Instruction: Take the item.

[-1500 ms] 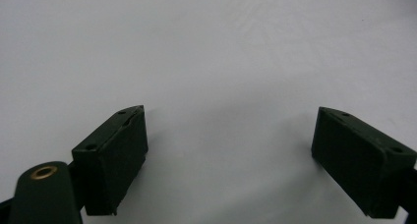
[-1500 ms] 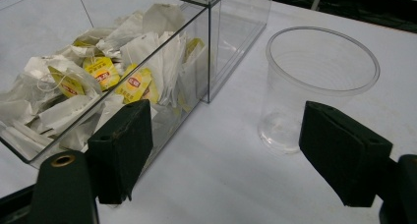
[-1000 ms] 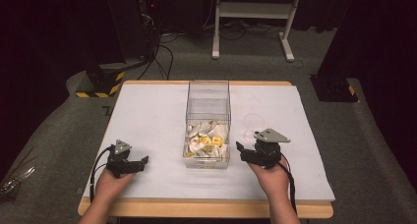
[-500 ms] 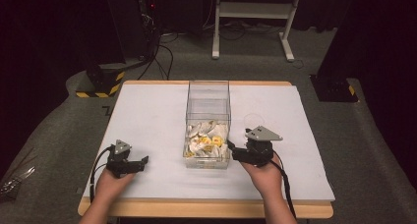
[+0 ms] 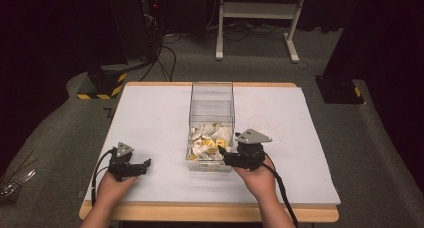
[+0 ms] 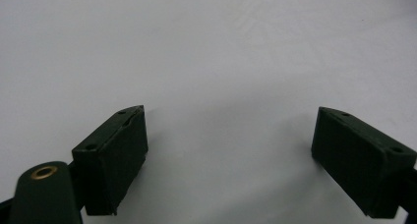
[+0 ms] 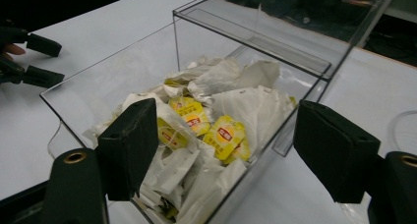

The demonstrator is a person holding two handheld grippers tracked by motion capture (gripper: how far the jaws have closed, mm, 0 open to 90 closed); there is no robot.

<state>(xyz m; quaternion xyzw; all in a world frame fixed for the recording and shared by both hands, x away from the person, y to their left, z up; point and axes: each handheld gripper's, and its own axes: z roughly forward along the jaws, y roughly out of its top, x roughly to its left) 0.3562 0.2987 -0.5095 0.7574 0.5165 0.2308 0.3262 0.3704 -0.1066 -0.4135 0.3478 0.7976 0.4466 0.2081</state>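
A clear plastic box (image 5: 212, 104) stands at the middle of the white table (image 5: 150, 118), its near half full of white tea bags (image 5: 209, 140) with yellow tags. My right gripper (image 5: 223, 157) sits at the box's near right corner, jaws pointing left at it. In the right gripper view the open right gripper (image 7: 226, 108) frames the tea bags (image 7: 255, 106) behind the clear box wall (image 7: 98, 96); its jaws have just closed a little, with nothing pressed between them. My left gripper (image 5: 145, 167) rests at the front left, open over bare table (image 6: 231, 113).
A thin clear loop (image 5: 260, 120) lies on the table right of the box. Off the table, a black-and-yellow striped block (image 5: 100, 85) sits on the floor at the back left, and a white stand (image 5: 255, 13) is behind. The other gripper (image 7: 61, 62) shows far left in the right gripper view.
My right gripper has moved left, up to the box's near right corner. The left gripper has stayed where it was.
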